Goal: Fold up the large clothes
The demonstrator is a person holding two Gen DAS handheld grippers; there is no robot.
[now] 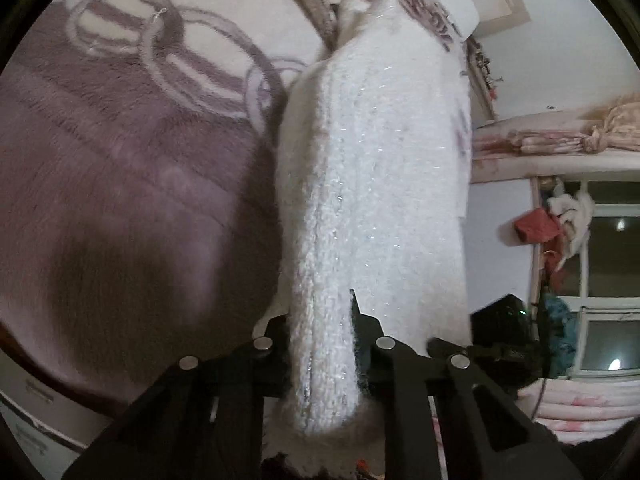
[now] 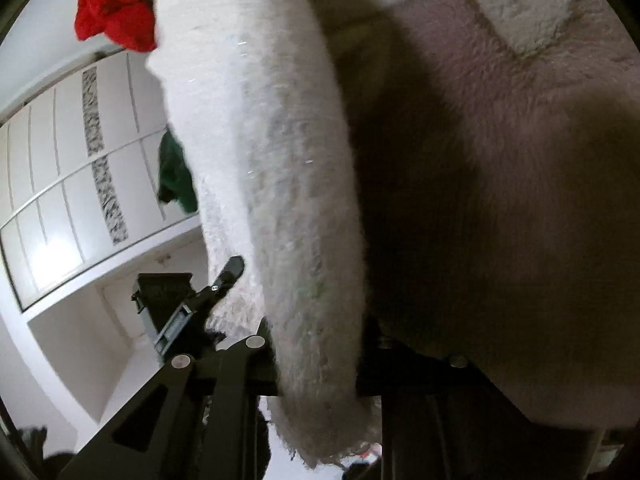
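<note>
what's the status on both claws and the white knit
Left claw shut on white knit. Right claw shut on it too. Knit lifted over the purple blanket. Nothing in the way.

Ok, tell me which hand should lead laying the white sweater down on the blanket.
Probably left. Both grippers are shut on the fuzzy white sweater, but the left gripper overlooks a broad open stretch of mauve blanket, whereas the right gripper sees mostly wardrobe and shadowed blanket.
</note>
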